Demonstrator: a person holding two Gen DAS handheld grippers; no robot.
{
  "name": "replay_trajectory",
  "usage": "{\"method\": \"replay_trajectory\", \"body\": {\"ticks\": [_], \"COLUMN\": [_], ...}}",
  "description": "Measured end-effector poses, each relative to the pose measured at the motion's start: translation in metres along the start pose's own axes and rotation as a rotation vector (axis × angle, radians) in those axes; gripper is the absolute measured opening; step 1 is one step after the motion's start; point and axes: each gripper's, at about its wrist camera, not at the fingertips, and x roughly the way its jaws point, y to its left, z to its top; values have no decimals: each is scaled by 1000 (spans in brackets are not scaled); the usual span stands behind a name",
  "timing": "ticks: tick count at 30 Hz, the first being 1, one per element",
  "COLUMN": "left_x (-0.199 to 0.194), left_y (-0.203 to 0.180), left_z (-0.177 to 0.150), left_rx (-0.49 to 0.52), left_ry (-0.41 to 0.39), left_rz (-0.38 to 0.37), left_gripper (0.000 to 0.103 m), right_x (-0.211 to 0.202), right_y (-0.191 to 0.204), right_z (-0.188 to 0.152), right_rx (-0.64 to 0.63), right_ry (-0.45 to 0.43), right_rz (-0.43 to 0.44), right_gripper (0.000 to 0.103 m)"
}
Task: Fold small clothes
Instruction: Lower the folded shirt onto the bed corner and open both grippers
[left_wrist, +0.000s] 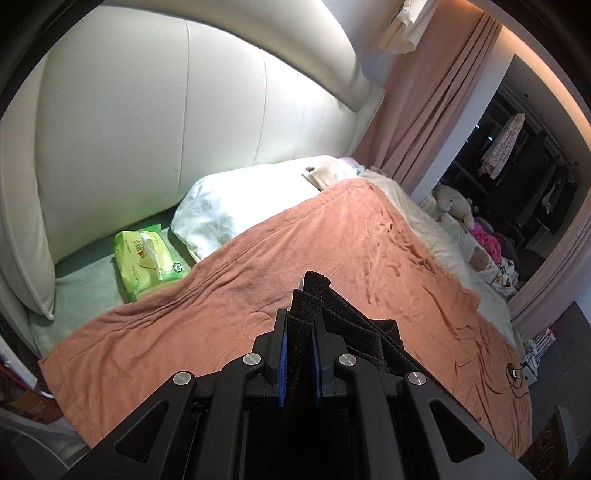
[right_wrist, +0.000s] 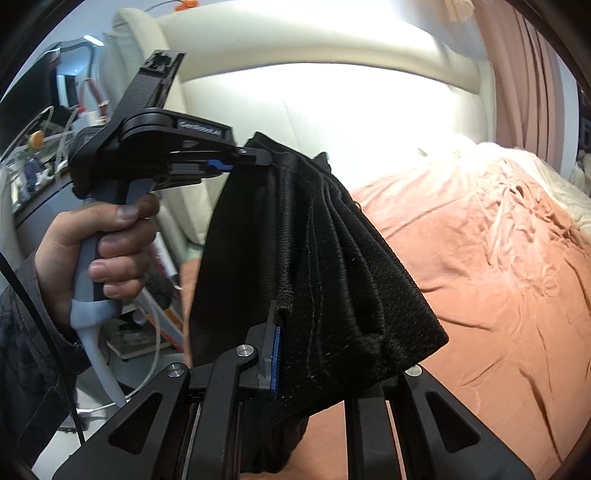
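A small black knit garment (right_wrist: 332, 258) hangs in the air over the bed, stretched between both grippers. In the left wrist view my left gripper (left_wrist: 300, 317) is shut on one edge of it, and the cloth (left_wrist: 365, 336) runs off to the right. The right wrist view shows my right gripper (right_wrist: 291, 328) shut on another edge. One blue pad (right_wrist: 275, 354) shows there, while the cloth hides the other finger. The left gripper (right_wrist: 258, 157), held by a hand (right_wrist: 96, 243), pinches the garment's upper corner.
Below lies a bed covered by a salmon blanket (left_wrist: 295, 251). A white pillow (left_wrist: 236, 206) and a green tissue pack (left_wrist: 147, 258) sit near the cream padded headboard (left_wrist: 184, 110). Pink curtains (left_wrist: 424, 110) and plush toys (left_wrist: 458, 203) are to the right. Cluttered shelves (right_wrist: 44, 147) stand left.
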Motion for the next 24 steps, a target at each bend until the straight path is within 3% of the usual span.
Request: {"method": "replay_trajectory", "body": {"ticks": [5, 14, 15, 16, 17, 18, 19, 20, 21, 24], "left_x": [32, 86, 92, 98, 104, 108, 109, 107, 105, 100], "left_y": [0, 1, -2, -4, -5, -3, -1, 3, 7, 18], "left_z": [4, 5, 3, 1, -2, -6, -10, -14, -16, -25], "left_rx": [8, -12, 0, 13, 24, 29, 28, 19, 11, -6], "left_ry": [27, 43, 45, 50, 59, 61, 57, 48, 46, 69], "left_rz": [24, 74, 94, 129, 175, 225, 254, 256, 246, 256], "left_gripper": [11, 11, 15, 27, 34, 47, 54, 55, 55, 55], "right_x": [14, 39, 40, 42, 48, 53, 61, 67, 67, 61], "right_y": [-28, -40, -38, -40, -36, -36, -39, -43, -48, -58], "right_z": [-4, -3, -1, -1, 2, 1, -2, -7, -12, -27], "right_rx": [50, 84, 82, 84, 85, 84, 87, 102, 119, 173], "right_ry": [16, 42, 43, 44, 54, 78, 120, 153, 163, 172], "right_rz": [-3, -53, -76, -106, -140, -175, -209, -218, -224, -232], "right_gripper": [9, 8, 9, 10, 13, 28, 52, 62, 68, 70]}}
